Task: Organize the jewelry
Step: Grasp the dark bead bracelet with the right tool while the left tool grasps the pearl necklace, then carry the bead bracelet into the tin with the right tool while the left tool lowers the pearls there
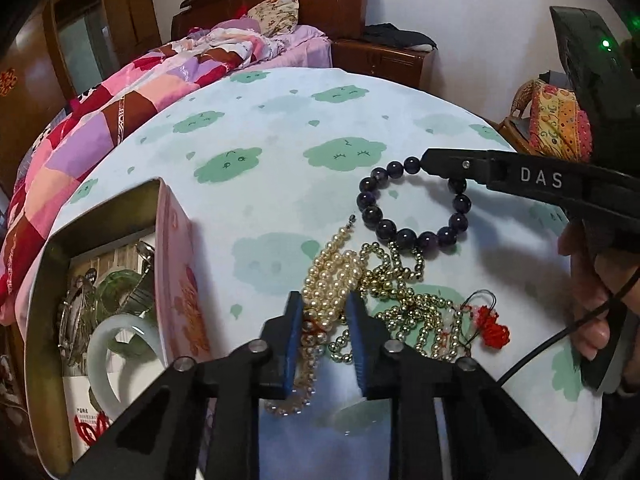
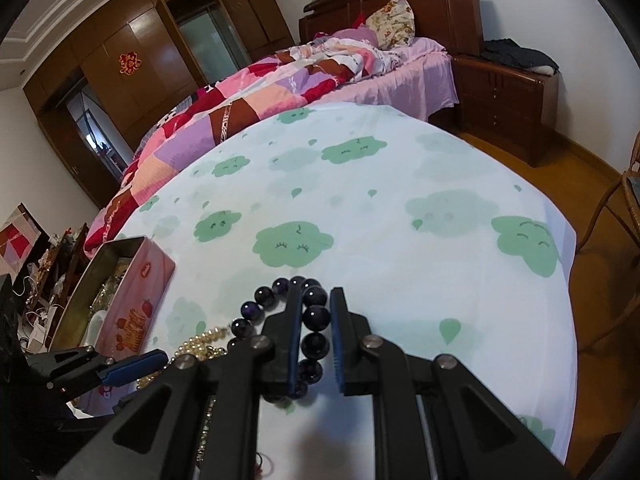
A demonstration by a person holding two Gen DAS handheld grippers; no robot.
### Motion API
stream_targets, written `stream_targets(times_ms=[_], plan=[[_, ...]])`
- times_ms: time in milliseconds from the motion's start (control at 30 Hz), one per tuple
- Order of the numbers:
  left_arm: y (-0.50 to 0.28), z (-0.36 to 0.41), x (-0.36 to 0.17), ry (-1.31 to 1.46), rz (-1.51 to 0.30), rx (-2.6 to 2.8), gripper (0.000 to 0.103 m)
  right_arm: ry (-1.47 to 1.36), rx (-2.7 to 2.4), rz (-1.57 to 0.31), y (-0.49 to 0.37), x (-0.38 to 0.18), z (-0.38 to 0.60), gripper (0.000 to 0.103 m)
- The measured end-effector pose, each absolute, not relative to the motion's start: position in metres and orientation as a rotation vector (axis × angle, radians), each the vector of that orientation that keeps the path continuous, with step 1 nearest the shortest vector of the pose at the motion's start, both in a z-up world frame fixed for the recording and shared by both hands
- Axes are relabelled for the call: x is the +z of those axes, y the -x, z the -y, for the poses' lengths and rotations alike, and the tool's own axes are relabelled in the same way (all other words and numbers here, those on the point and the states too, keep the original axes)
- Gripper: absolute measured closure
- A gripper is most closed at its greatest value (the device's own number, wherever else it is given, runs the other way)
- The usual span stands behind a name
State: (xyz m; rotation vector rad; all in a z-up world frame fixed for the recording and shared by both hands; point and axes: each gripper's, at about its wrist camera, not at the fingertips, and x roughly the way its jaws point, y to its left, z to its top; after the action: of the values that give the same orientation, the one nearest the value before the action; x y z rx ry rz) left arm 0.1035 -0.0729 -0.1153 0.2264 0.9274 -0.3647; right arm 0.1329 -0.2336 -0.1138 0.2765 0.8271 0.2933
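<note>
Several pieces already lie in the pink tin [image 1: 176, 280] at the worktop's [image 1: 280, 128] left edge: a pale bangle [image 1: 116, 344], a green bangle [image 1: 120, 284] and some metal bracelets. By the look of it the sorting is partly done. The pearl strand [image 1: 328, 276], the gold bead chain [image 1: 404, 292], a red knotted charm [image 1: 494, 326] and the dark purple bead bracelet [image 1: 412, 208] remain on the cloud-print cloth near its front edge, heaped just right of the tin.

The left tongs [image 1: 324, 320] are partly open, blue pads either side of the pearl strand. The left pad seems to touch the pearls, the right stands slightly clear, so the strand is straddled, not clamped.

The right tongs [image 2: 316, 312] are narrowly parted around one side of the purple bracelet [image 2: 312, 316]. Beads fill most of the gap, against the left pad, with a sliver of space at the right pad. Whether the grip has begun to bite cannot be told. In the left view the bracelet looks flat on the cloth, not lifted.
</note>
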Motion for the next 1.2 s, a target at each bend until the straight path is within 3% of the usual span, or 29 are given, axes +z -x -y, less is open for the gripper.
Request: stream_targets(times_ms=[367,533,1200], plan=[[-0.107,0.070,-0.120,-0.250,-0.928,-0.359,0.089,-0.266,0.297,-0.847,-0.134,-0.115,0.230,0.086],[-0.105,0.061,-0.113,-0.197,-0.914,-0.334,0.097,-0.254,0.321,-0.820,-0.130,-0.111,0.228,0.087],[-0.068,0.019,-0.041,-0.028,-0.723,-0.307,0.098,-0.239,0.413,-0.696,-0.107,-0.059,0.205,0.087]])
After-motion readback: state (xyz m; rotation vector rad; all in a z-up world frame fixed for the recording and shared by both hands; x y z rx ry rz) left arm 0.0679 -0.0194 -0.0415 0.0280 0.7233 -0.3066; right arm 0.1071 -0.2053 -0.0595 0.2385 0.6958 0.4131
